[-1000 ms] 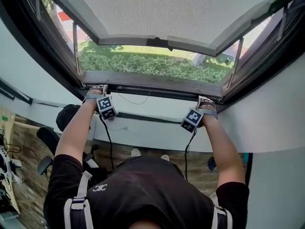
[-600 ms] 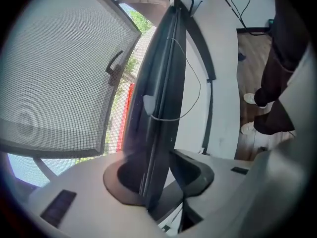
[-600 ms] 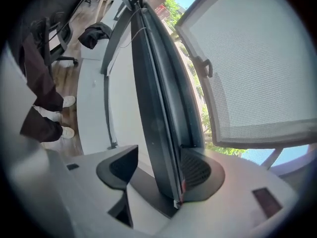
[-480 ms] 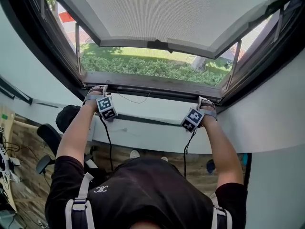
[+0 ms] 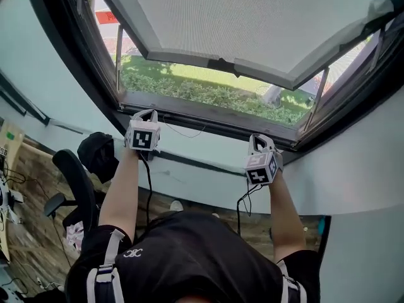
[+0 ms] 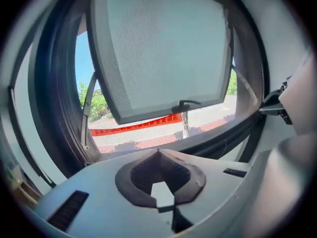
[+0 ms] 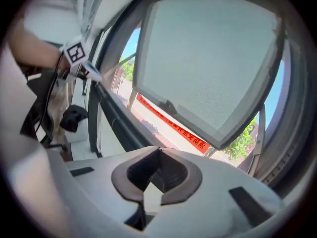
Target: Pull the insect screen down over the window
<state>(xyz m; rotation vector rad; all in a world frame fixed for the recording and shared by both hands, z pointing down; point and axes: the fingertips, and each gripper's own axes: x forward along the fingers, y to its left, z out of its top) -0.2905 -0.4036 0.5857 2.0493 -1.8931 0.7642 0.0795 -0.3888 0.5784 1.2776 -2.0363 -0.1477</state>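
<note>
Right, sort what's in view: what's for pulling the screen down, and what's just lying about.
For the job:
- screen
- its handle
- window frame
- left gripper and right gripper, jaws just closed, both empty

Lying about:
- chair
- black object by it

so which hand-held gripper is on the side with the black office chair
The left hand-held gripper: the black office chair stands below it, on its side. The right hand-held gripper has only bare wall beside it. Both have just closed on nothing.
</note>
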